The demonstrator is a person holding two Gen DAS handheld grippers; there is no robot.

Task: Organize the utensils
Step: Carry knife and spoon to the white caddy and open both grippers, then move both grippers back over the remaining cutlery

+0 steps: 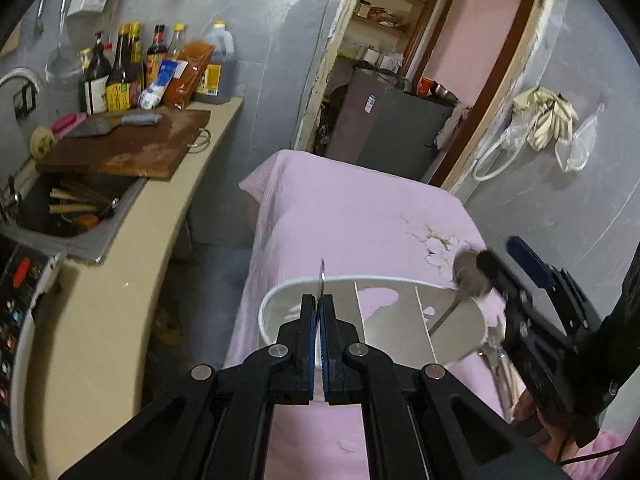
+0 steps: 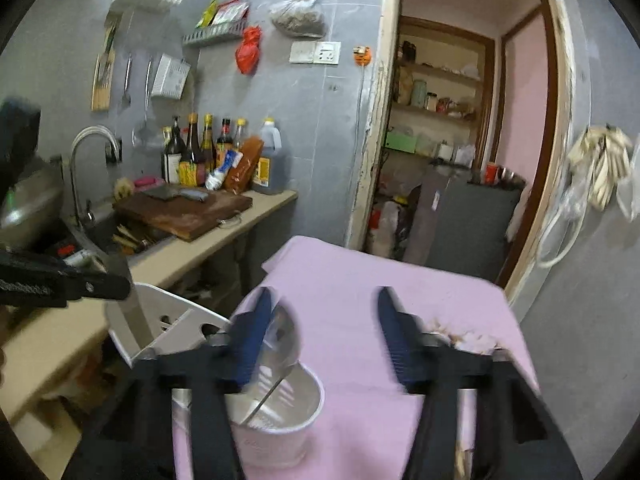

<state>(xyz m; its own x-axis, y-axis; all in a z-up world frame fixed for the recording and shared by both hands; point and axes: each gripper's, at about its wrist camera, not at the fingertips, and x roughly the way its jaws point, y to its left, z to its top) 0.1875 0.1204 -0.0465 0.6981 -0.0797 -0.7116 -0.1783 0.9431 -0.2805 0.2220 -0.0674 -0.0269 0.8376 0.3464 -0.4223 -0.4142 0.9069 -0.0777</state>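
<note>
Nearest in the left wrist view, the left gripper (image 1: 319,312) has its jaws clamped on a thin metal utensil (image 1: 321,276), poised over the left compartment of the white holder (image 1: 267,300) on the pink-covered tabletop (image 1: 340,216). In the right wrist view, the right gripper (image 2: 320,332) has its jaws apart and empty, a spoon (image 2: 286,336) standing in the holder beside them. I judge this the dropping-in step: next, lower the thin utensil and release.
</note>
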